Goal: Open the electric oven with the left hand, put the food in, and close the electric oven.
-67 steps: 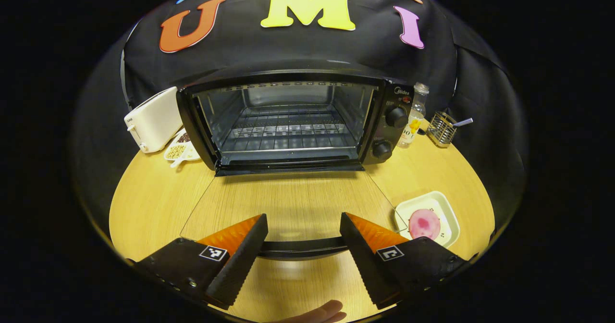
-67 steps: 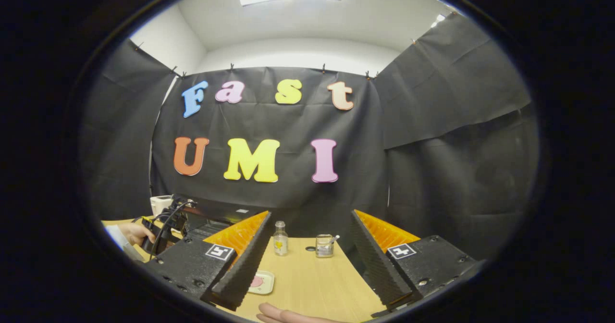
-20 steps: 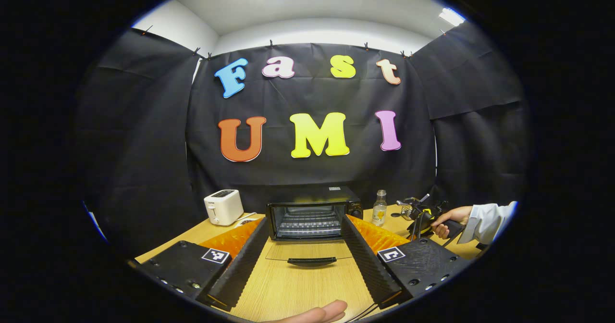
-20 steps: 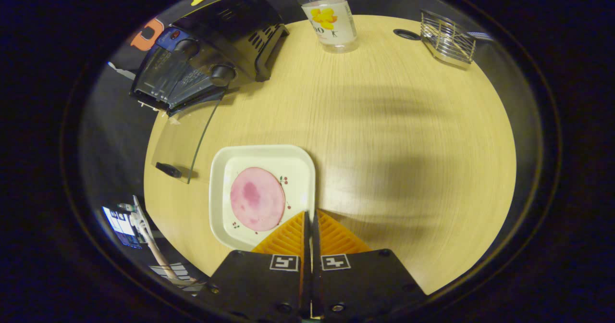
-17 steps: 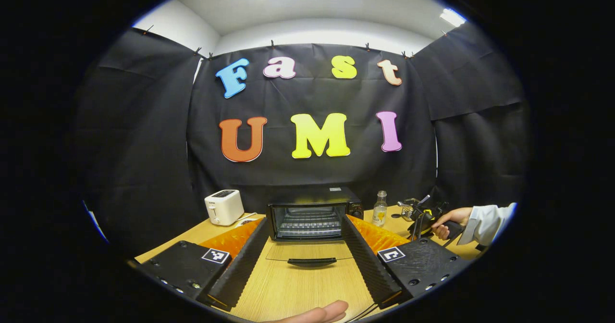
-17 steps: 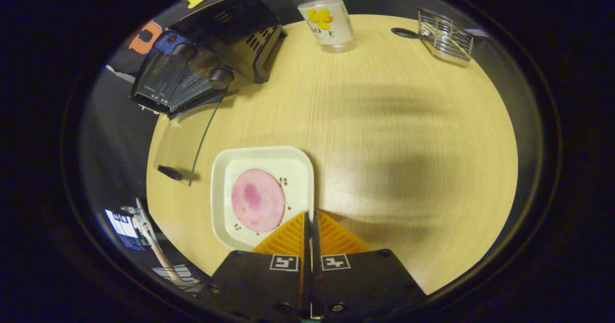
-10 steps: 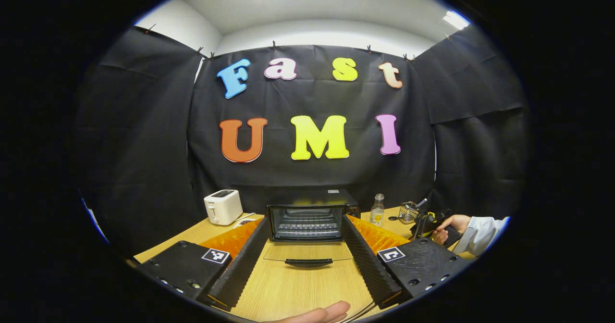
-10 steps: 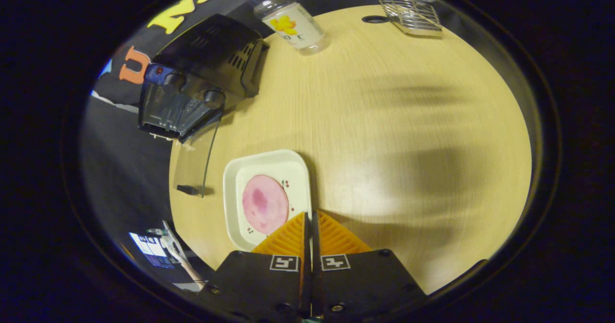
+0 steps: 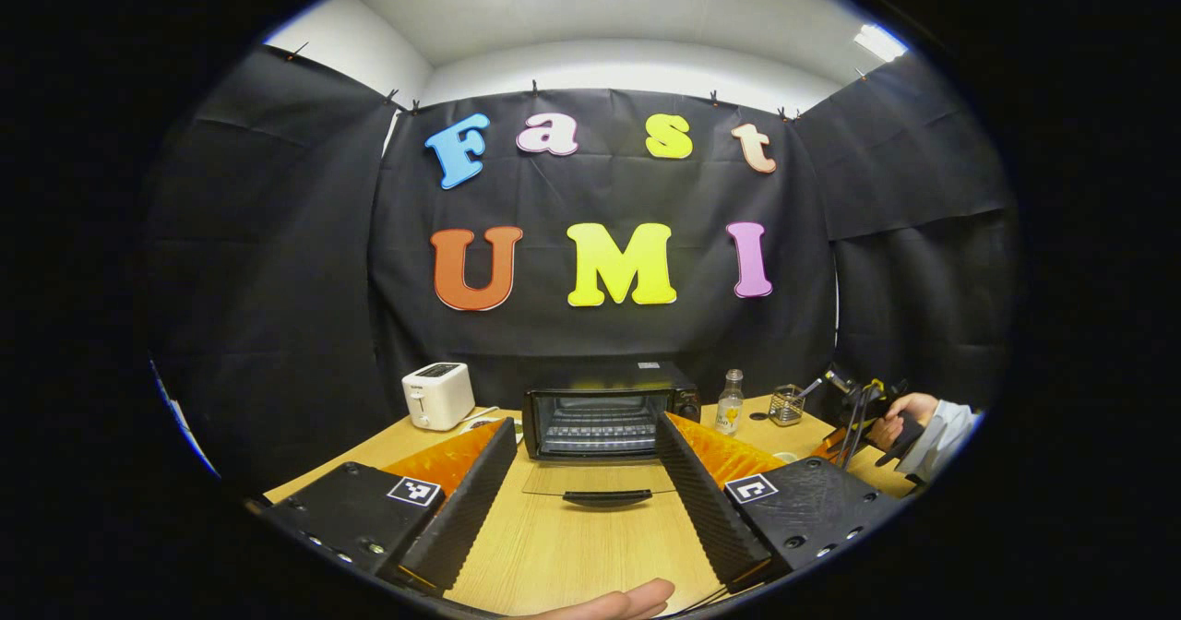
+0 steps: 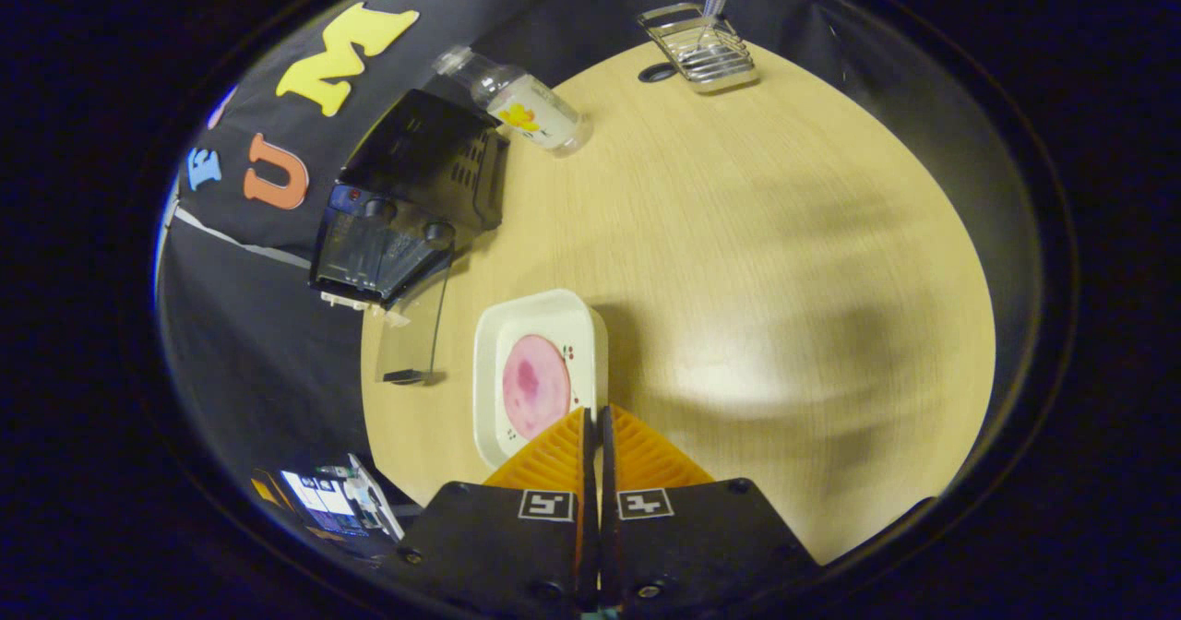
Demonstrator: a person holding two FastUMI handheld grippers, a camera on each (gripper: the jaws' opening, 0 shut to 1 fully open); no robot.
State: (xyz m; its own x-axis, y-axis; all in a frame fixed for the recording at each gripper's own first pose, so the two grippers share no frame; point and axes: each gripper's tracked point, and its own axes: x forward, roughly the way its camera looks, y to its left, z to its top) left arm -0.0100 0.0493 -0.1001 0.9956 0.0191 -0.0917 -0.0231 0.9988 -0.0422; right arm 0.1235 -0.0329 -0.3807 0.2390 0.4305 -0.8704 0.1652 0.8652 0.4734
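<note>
The black electric oven stands at the back of the table, its glass door lying flat open with the handle toward me. My left gripper hovers open, well back from the door, with nothing between its fingers. In the right gripper view, a white square plate carries a round pink slice of food. My right gripper is shut on the plate's right rim and holds it above the table, to the right of the oven and its open door.
A white toaster stands left of the oven. A small bottle and a wire holder stand to the oven's right at the back. A hand holding the other gripper is at the right of the wooden table.
The right gripper, shut on the plate's rim, has risen and turned, so the table and oven look farther off. The left gripper has hardly moved.
</note>
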